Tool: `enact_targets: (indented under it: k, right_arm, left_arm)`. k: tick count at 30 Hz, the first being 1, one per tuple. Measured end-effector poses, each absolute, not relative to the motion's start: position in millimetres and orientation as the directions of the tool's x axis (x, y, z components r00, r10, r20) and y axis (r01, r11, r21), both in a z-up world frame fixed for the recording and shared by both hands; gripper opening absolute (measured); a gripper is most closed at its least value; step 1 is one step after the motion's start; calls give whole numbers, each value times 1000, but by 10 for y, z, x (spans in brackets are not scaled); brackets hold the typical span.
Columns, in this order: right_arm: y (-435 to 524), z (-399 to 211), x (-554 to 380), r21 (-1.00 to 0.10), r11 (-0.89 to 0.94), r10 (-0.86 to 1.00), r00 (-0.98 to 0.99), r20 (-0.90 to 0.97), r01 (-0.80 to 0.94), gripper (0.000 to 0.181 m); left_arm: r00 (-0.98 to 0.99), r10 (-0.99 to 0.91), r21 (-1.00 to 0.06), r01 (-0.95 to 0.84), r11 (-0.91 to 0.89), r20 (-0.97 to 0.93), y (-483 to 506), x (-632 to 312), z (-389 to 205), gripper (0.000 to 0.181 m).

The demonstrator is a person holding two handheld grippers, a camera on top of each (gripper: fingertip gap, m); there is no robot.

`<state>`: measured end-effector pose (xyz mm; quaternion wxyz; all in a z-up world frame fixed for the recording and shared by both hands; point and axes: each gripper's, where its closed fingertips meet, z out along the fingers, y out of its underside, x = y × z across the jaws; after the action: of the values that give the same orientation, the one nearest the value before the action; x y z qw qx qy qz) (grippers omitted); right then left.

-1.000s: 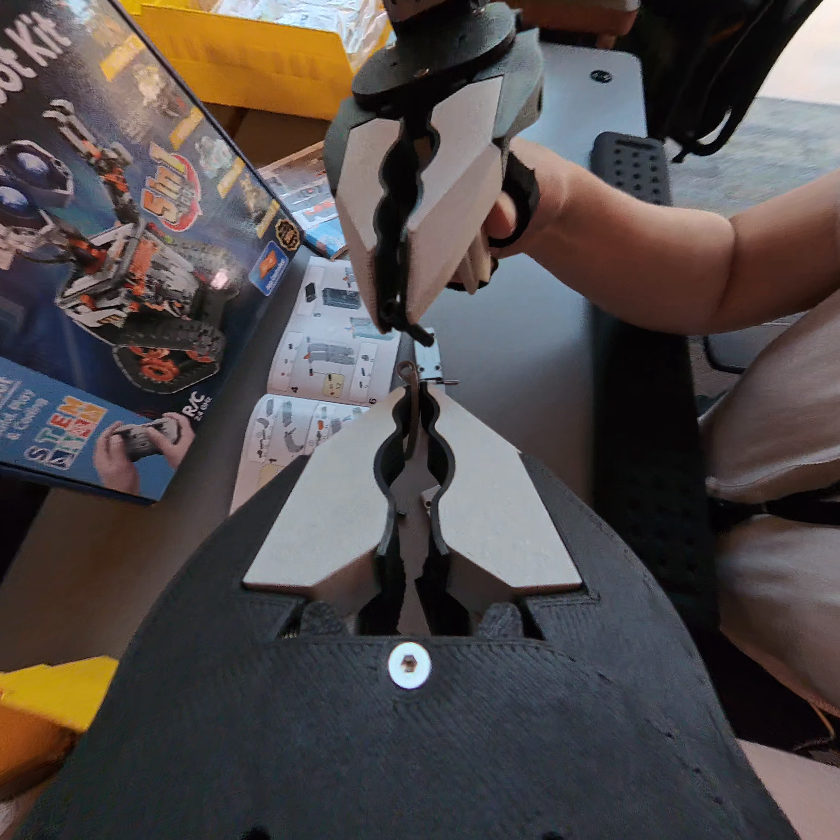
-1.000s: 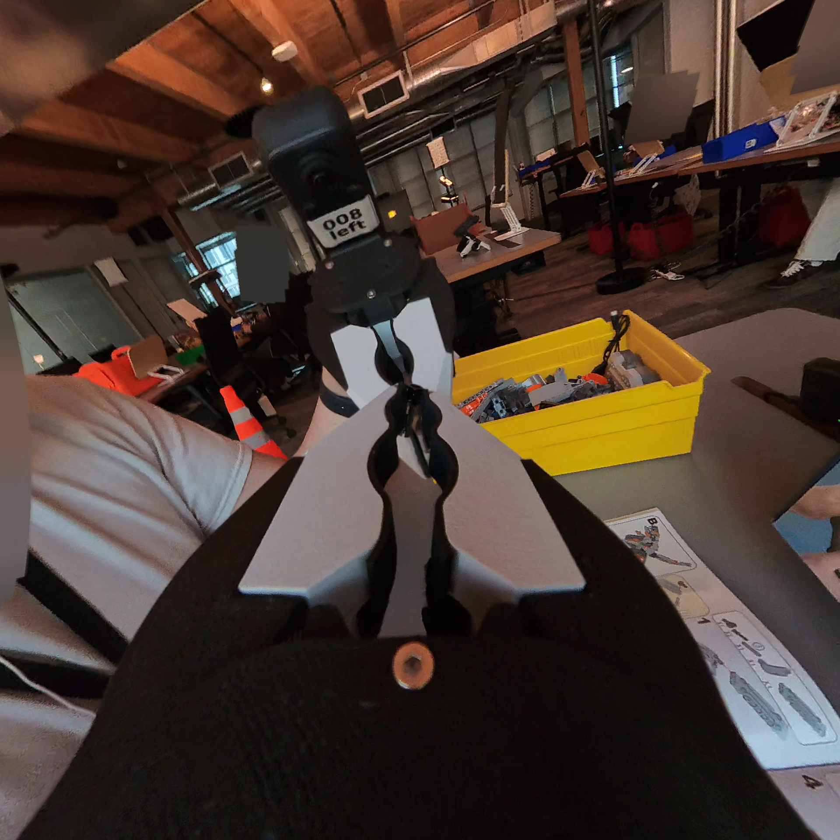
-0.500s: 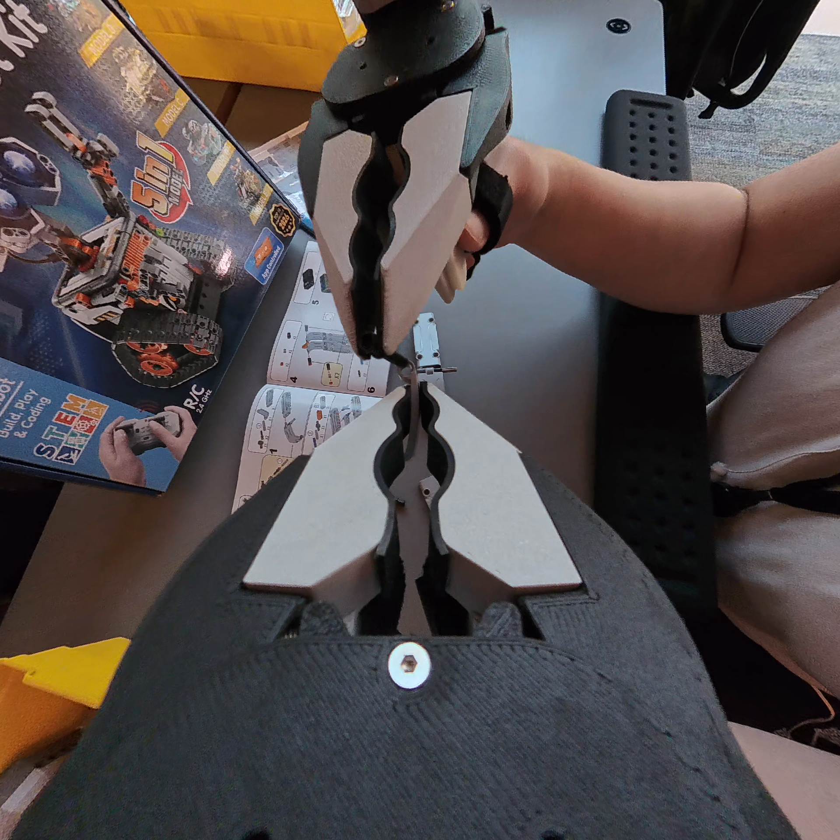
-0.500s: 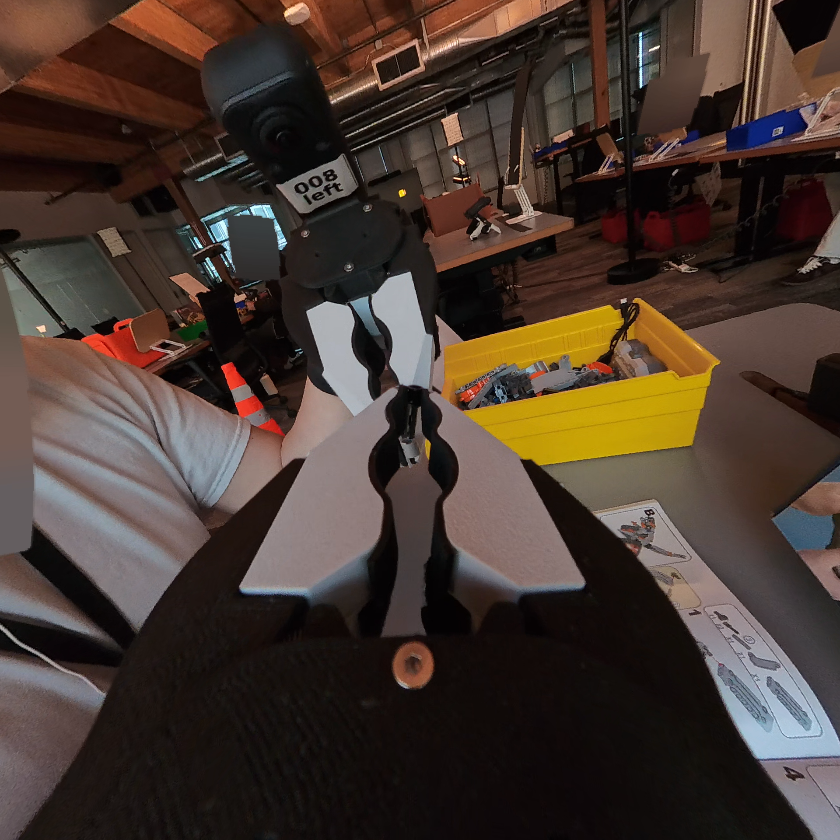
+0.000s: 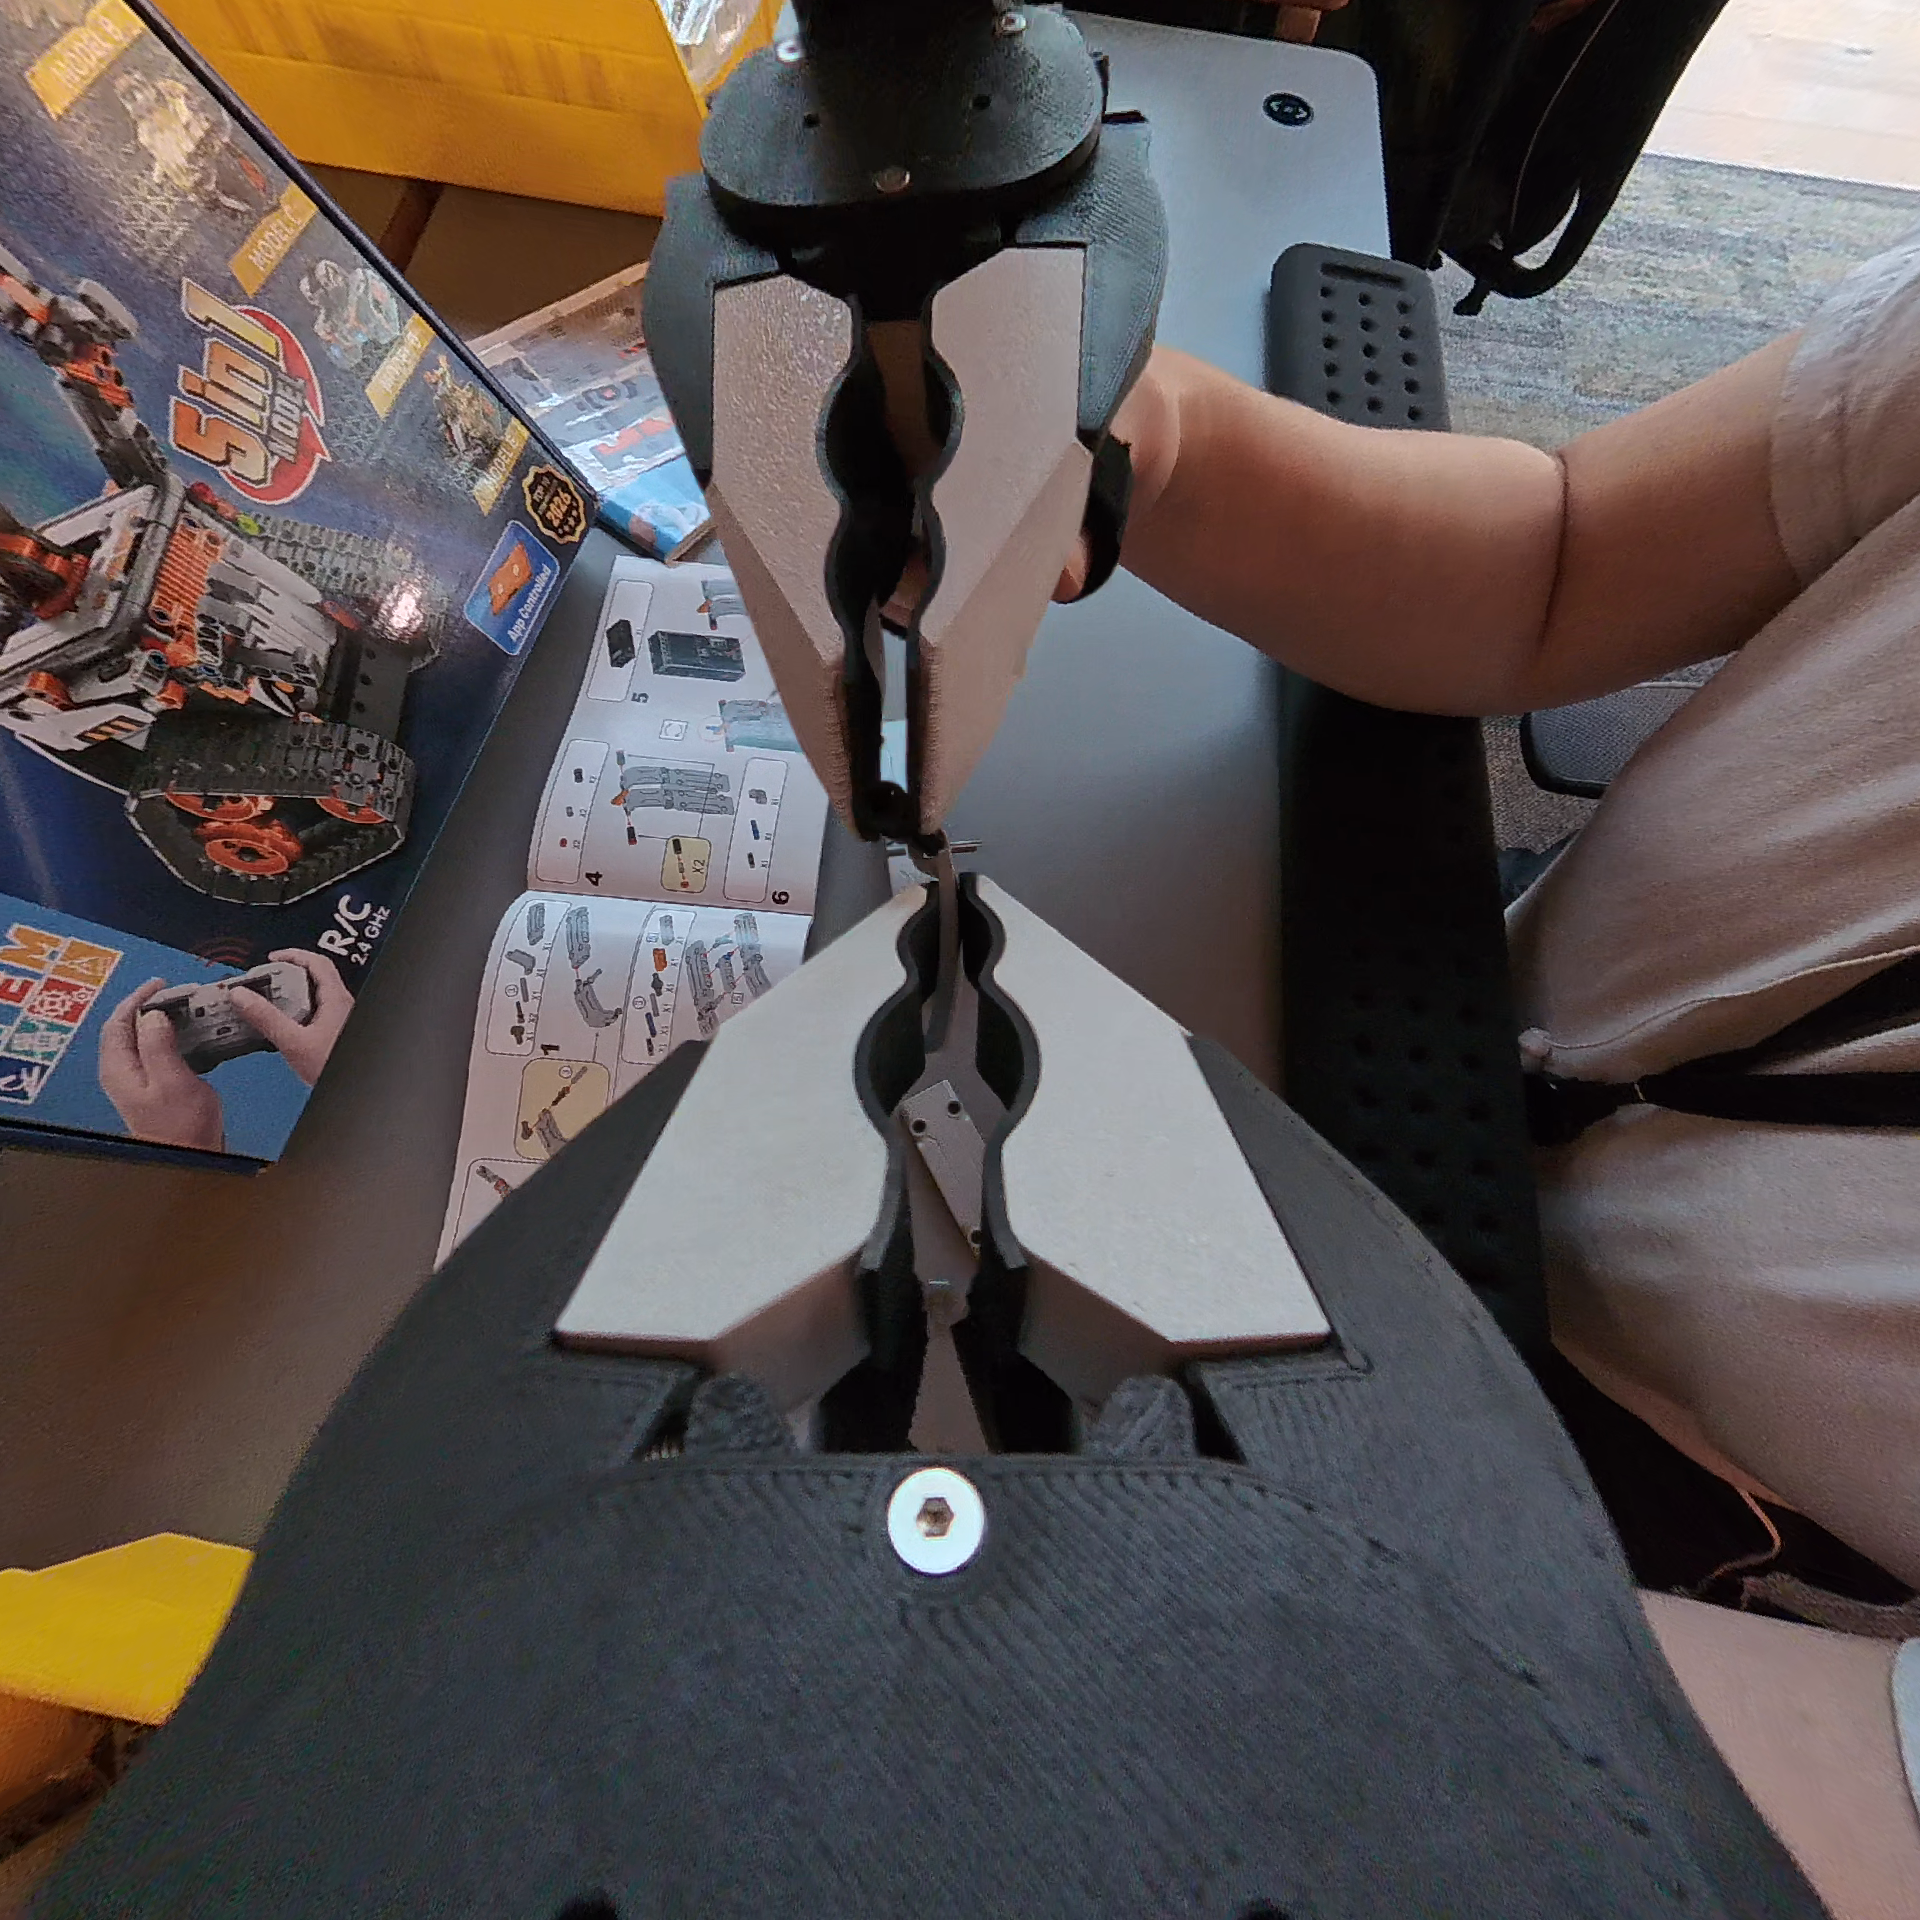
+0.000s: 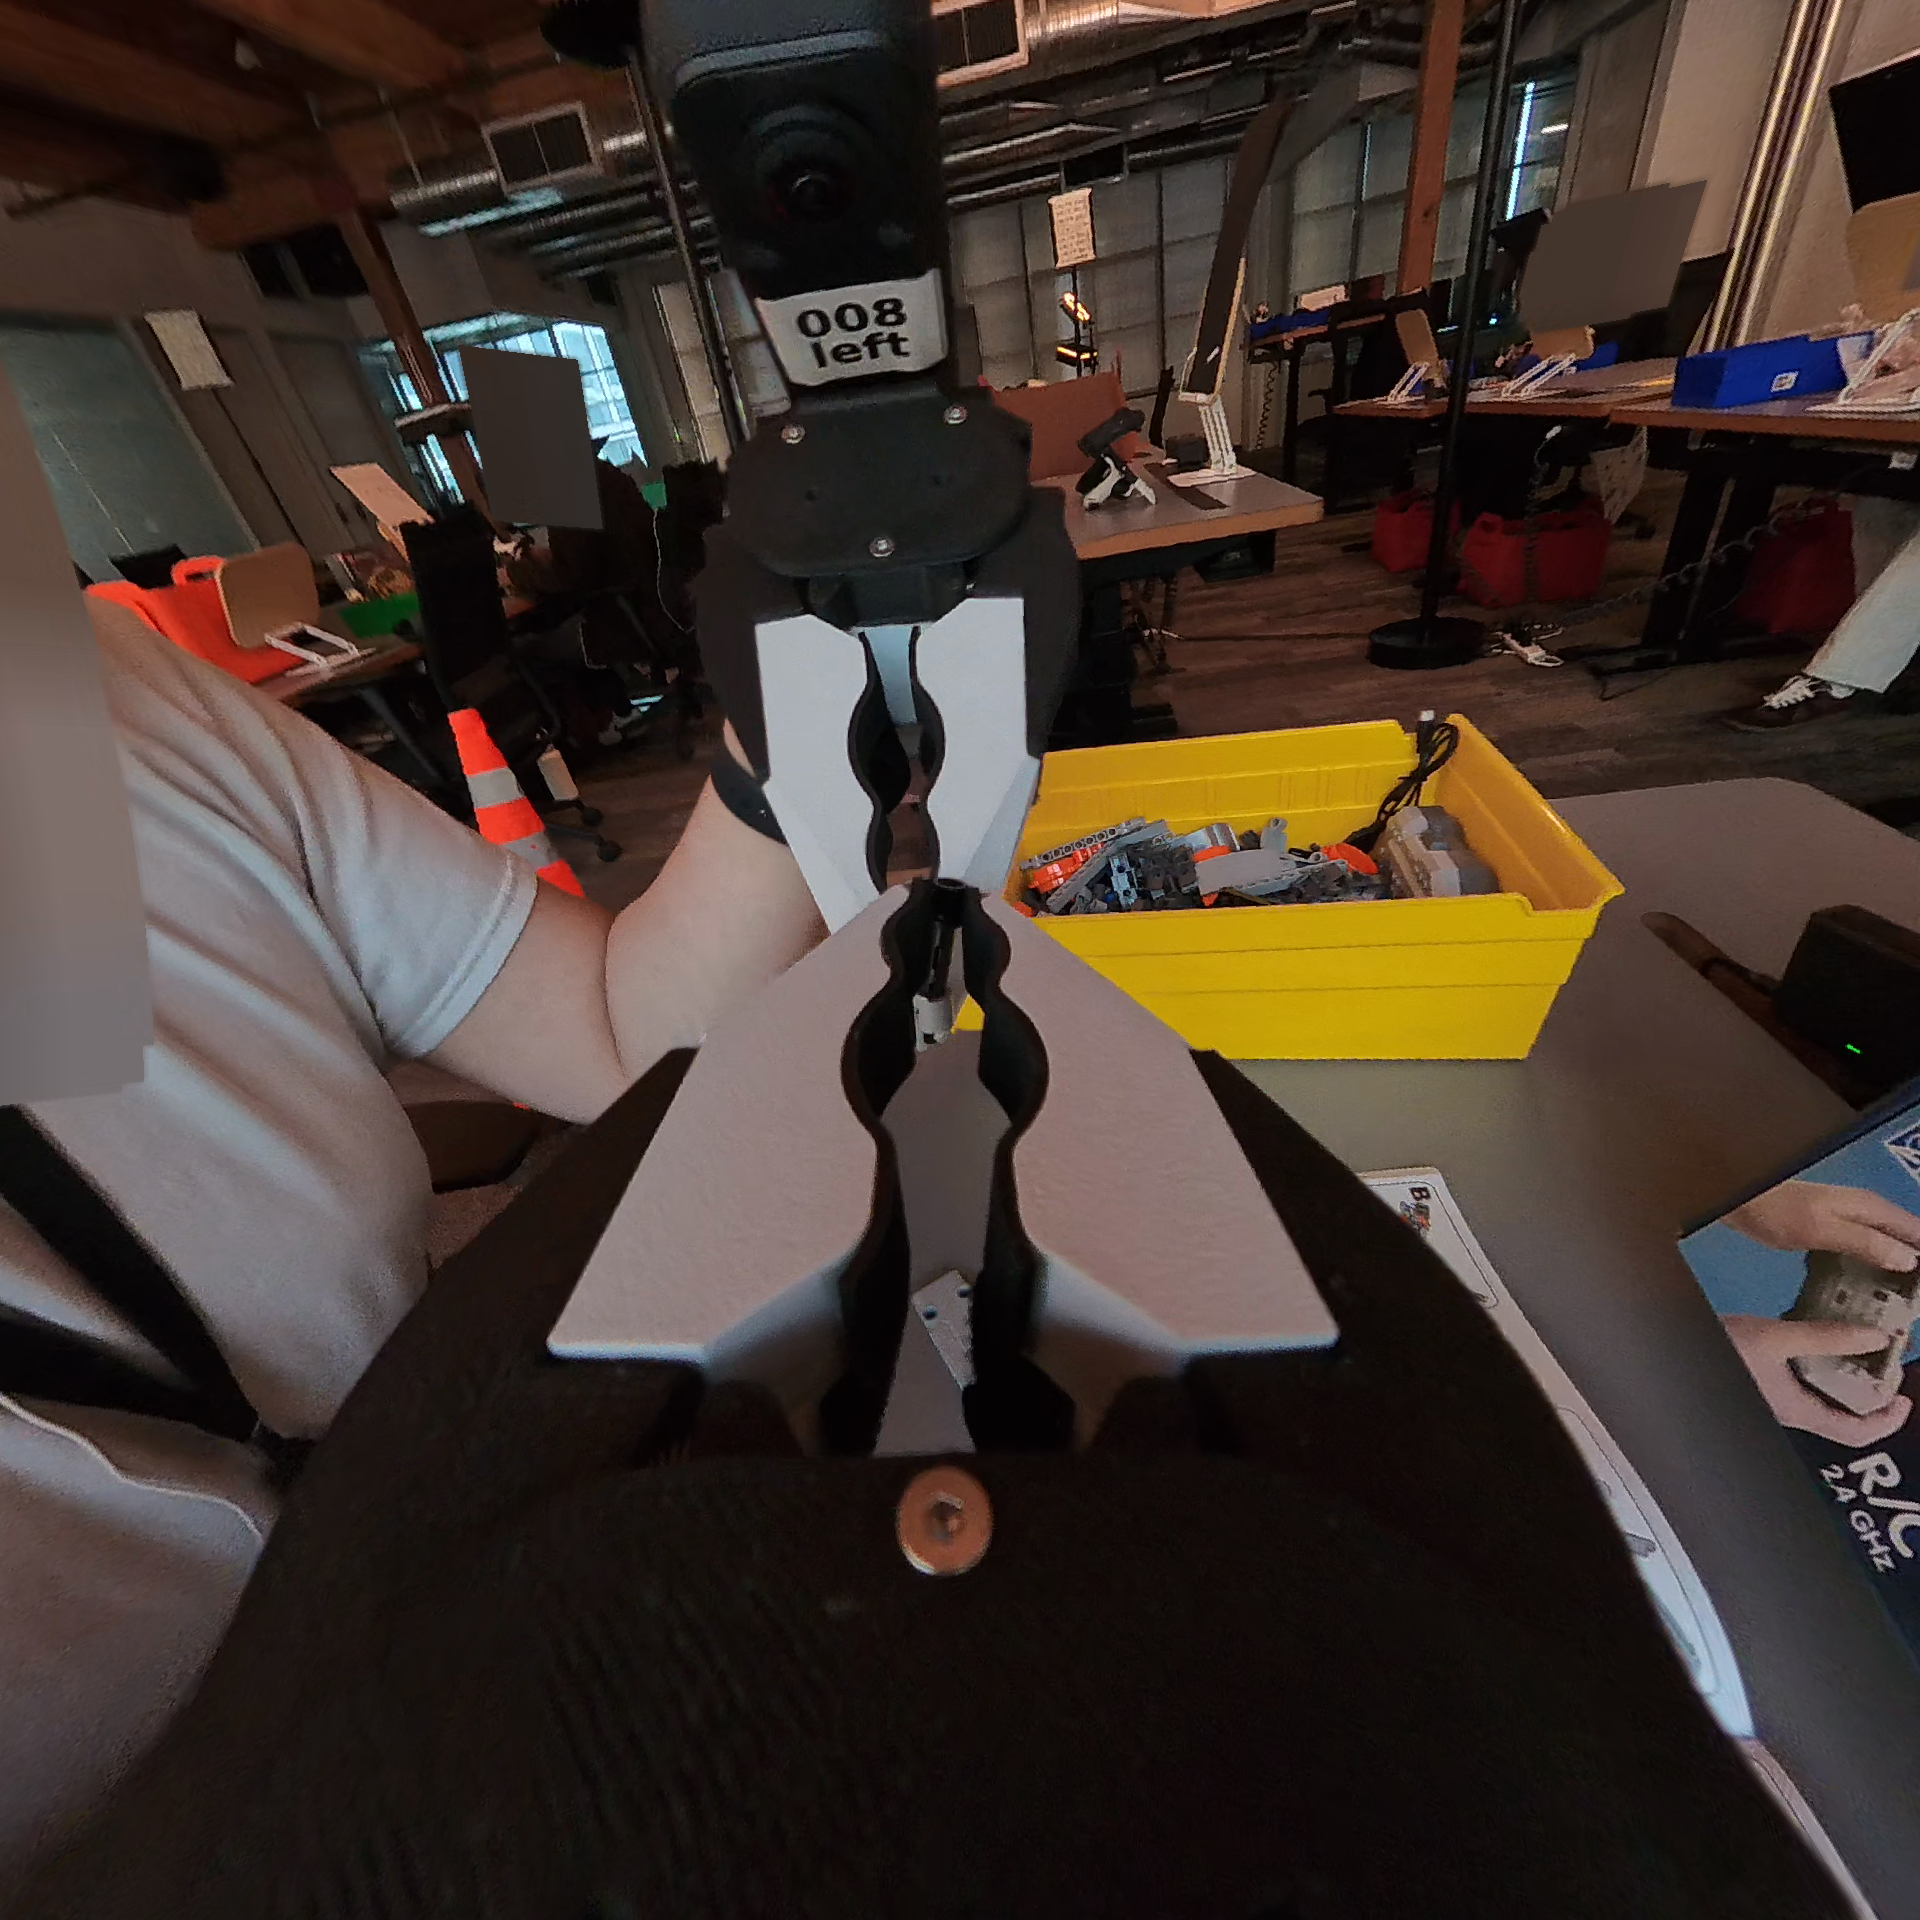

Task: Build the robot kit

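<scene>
My left gripper (image 5: pixel 940 902) is shut on a thin grey curved toy part (image 5: pixel 943 1127) that pokes out past its tips. My right gripper (image 5: pixel 896 821) comes down from the top of the left wrist view, tip to tip with the left one. In the right wrist view my right gripper (image 6: pixel 940 902) is shut on a small black pin with a pale end (image 6: pixel 937 961). The left gripper (image 6: pixel 904 862) faces it, nearly touching. Both are held above a grey table (image 5: pixel 1122 790). Whether the pin touches the grey part is hidden by the tips.
A yellow bin (image 6: pixel 1299 997) of loose toy parts stands on the table behind the grippers. A blue kit box (image 5: pixel 208 623) and an open instruction booklet (image 5: pixel 644 883) lie to the left. A black perforated pad (image 5: pixel 1382 831) runs along the table's right edge. My two grippers' fingertips are within a few centimetres of each other.
The right gripper has swung from a tilt into line with the left gripper and closed in. Their tips now meet. Both stay shut on their parts.
</scene>
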<state>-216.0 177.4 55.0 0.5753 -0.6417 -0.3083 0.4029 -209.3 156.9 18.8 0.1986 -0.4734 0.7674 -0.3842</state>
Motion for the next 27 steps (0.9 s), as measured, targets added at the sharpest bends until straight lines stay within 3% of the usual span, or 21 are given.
enact_targets:
  k: [12,27]
  right_arm:
    - [1786,555,-2112,-994,-99,849,517,-106,-41,4]
    - [1617,549,-2169,-977,-184,915,346,-209,-105,3]
  left_arm:
    - [-441,-891,-780,-592,201,105,1582,-2050,198,1]
    - [-557,-814,-795,-564,224,166,1409,-2115,203,1]
